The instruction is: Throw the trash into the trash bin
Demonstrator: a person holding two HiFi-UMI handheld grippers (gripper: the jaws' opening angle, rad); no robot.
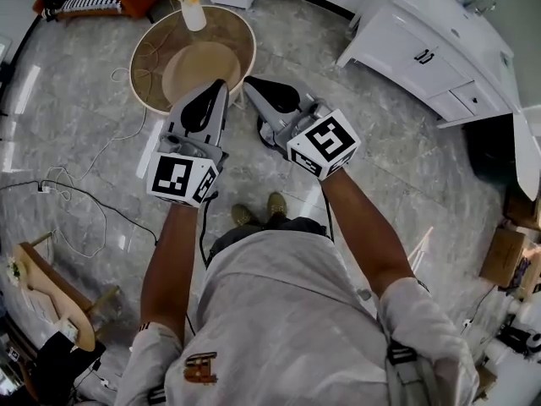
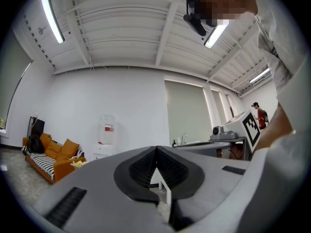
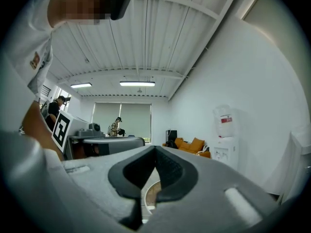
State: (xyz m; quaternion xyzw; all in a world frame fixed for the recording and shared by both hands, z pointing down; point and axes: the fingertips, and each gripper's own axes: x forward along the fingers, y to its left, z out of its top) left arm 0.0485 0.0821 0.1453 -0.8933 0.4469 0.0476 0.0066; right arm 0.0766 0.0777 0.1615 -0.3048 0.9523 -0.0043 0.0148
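Head view: our grey left gripper (image 1: 220, 87) and right gripper (image 1: 248, 83), jaws together, empty.
Tips overlap round wooden table's (image 1: 139, 74) near rim; open marble floor (image 1: 84, 134) flanks us; trash, we cannot tell where.

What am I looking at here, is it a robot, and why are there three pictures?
It is not a robot. A person holds two hand tools, the left tongs and the right tongs. Each carries a cube with square markers, which is part of the tool. The head view comes from a camera on the person's head, looking steeply down. The other two pictures come from cameras riding on each pair of tongs, looking along its jaws into the room. Both tongs are shut and hold nothing. Beyond their tips in the head view stands a round table with a vase of flowers on it.
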